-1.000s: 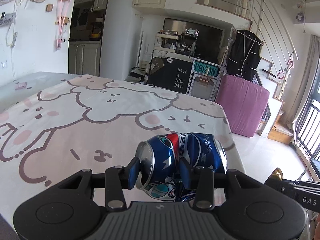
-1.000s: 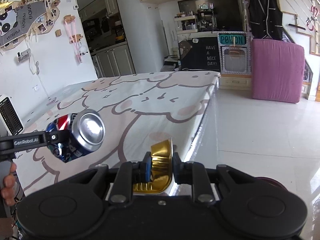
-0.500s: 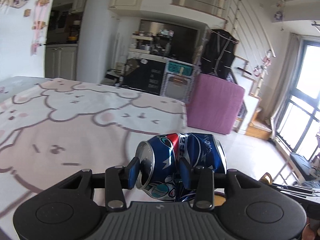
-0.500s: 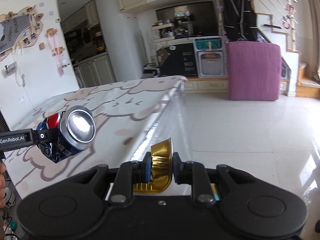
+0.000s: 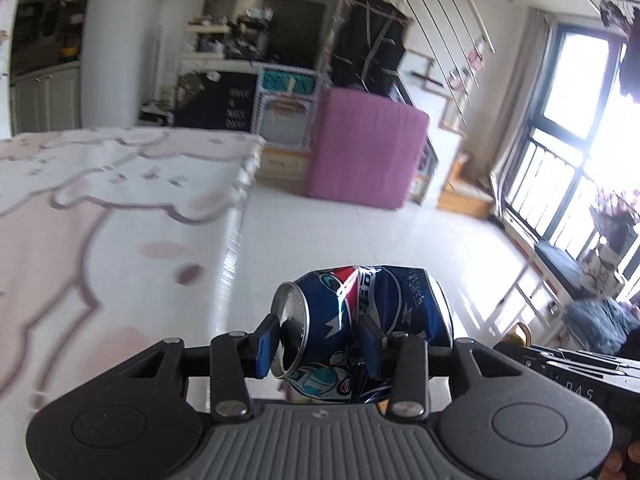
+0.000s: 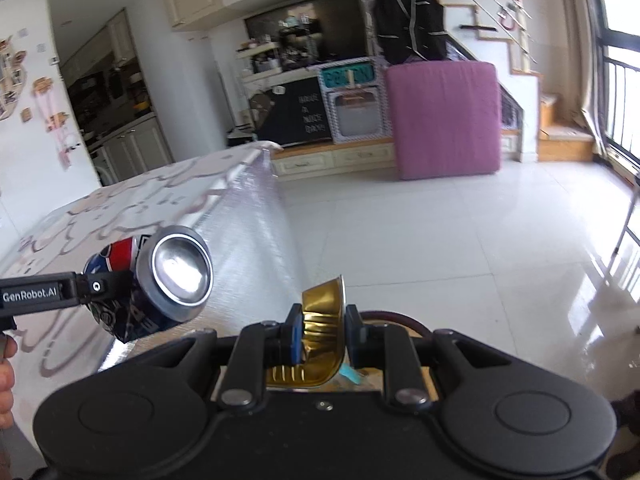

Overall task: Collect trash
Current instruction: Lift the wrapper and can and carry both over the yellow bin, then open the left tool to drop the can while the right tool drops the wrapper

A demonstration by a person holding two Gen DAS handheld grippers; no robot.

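The left gripper (image 5: 316,344) is clamped on a crushed blue aluminium soda can (image 5: 360,332), held sideways with its silver top at nine o'clock, out past the edge of the table with the pink cartoon-print cloth (image 5: 80,216) and over the glossy white tiled floor (image 5: 360,240). The right gripper (image 6: 320,334) is pinched on a small crumpled gold foil cup (image 6: 322,320), its flared rim tilted toward one o'clock. In the right wrist view the can (image 6: 160,280) hangs at nine o'clock from the cup, apart from it, beside the table's edge (image 6: 256,216).
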